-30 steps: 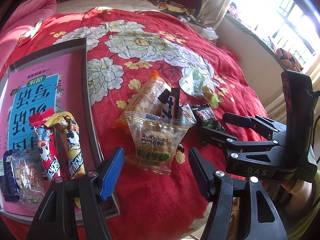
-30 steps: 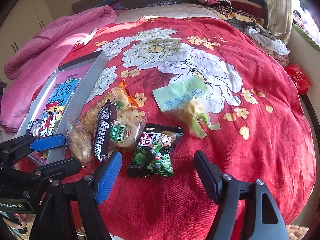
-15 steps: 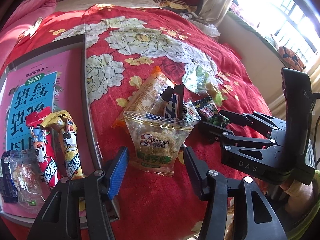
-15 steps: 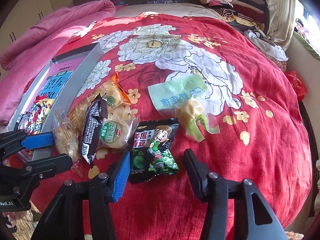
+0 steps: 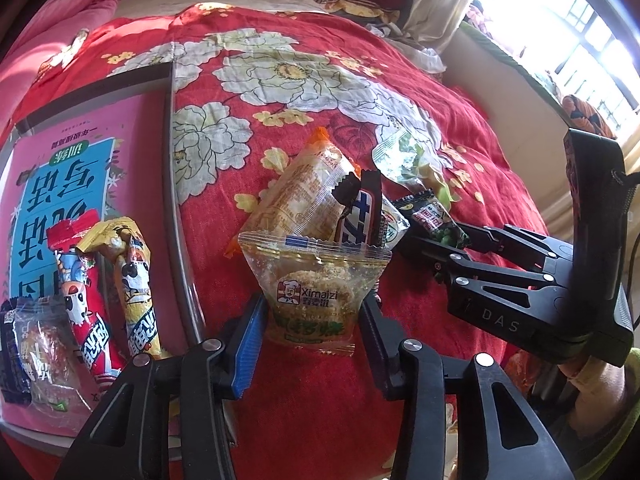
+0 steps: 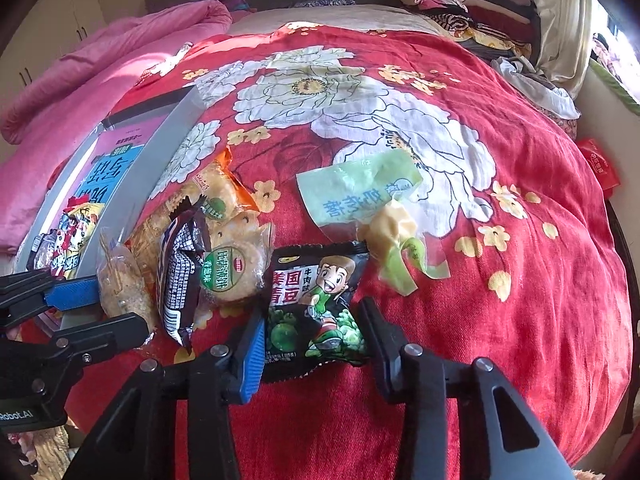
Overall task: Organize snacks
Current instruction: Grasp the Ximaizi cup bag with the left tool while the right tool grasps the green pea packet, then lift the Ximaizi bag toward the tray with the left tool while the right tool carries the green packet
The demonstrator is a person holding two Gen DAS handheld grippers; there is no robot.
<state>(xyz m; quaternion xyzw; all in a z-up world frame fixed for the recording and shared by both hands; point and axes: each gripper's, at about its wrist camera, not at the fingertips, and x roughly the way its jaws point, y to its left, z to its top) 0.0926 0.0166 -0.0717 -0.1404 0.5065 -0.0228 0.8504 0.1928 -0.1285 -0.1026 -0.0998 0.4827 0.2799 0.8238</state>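
Observation:
A clear Ximaizi crumb-cake packet (image 5: 312,300) lies on the red flowered bedspread between the pads of my left gripper (image 5: 311,318). The jaws are closing and both pads touch its pinched lower sides. A black-and-green pea packet (image 6: 316,300) sits between the pads of my right gripper (image 6: 312,330). Those jaws are closing too, with the pads against the packet's edges. Behind them lie an orange-ended biscuit packet (image 5: 304,196), a black chocolate bar (image 5: 360,220), a round cake packet (image 6: 236,264) and a pale green wrapper (image 6: 360,196).
A grey-rimmed tray (image 5: 173,168) at the left holds a pink sheet, a red sausage stick (image 5: 80,304), a yellow one (image 5: 136,280) and clear packets (image 5: 40,352). A pink quilt (image 6: 100,60) and folded clothes (image 6: 448,4) lie at the bed's far end. A window wall stands to the right.
Both grippers' jaws have narrowed from wide open onto the packets in front of them. Each gripper also edged slightly forward over its packet. The snacks have not shifted.

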